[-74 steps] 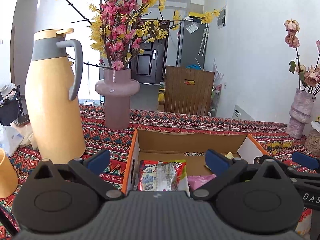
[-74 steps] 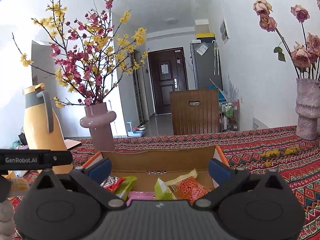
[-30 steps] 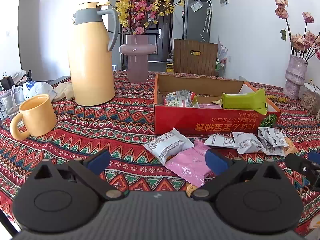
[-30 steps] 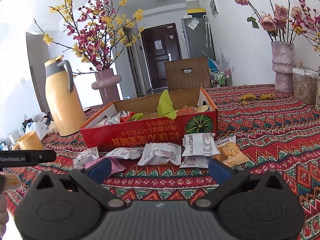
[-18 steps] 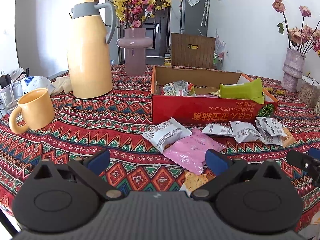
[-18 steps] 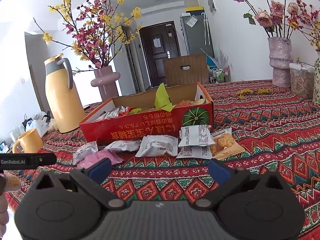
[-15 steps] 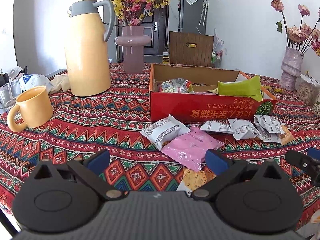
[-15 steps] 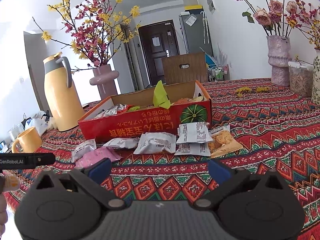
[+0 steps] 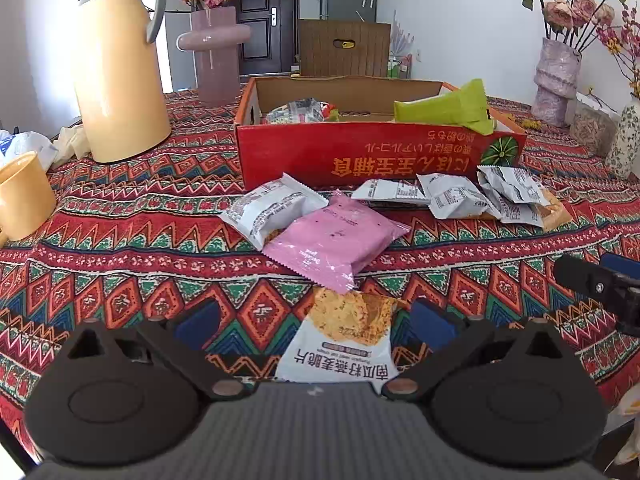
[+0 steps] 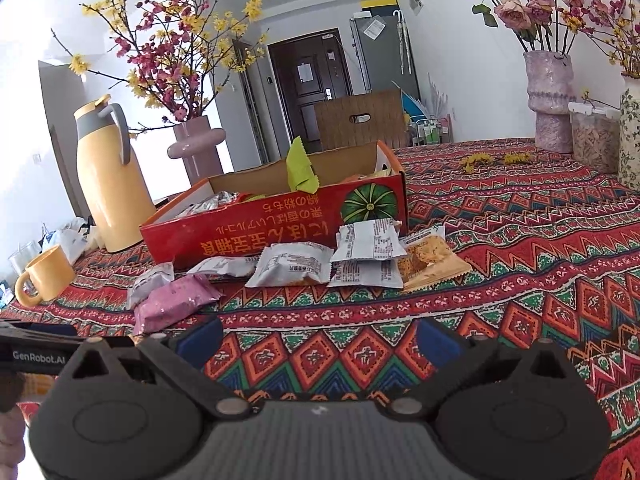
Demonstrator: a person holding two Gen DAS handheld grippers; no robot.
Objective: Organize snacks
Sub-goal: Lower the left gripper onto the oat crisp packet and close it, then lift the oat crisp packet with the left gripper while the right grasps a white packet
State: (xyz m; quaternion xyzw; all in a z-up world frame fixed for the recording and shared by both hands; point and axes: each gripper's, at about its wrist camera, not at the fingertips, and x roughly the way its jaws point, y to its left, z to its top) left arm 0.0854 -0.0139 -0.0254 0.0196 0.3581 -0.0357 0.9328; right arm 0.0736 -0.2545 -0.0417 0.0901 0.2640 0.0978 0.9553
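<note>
Pickup step in hand: left tool [image 9: 312, 326], spread wide and empty, straddles cracker packet [image 9: 344, 340] at six o'clock of red box [image 9: 376, 156]; next, clench it. Right tool [image 10: 318, 338] gapes empty.

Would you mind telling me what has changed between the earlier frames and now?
Both grippers have pulled back from over the red box toward the near table edge. The left gripper now hangs over a white cracker packet, and the right gripper over bare tablecloth. Both are still open and empty. The pink packet and other loose packets, the box and the thermos stayed put.
</note>
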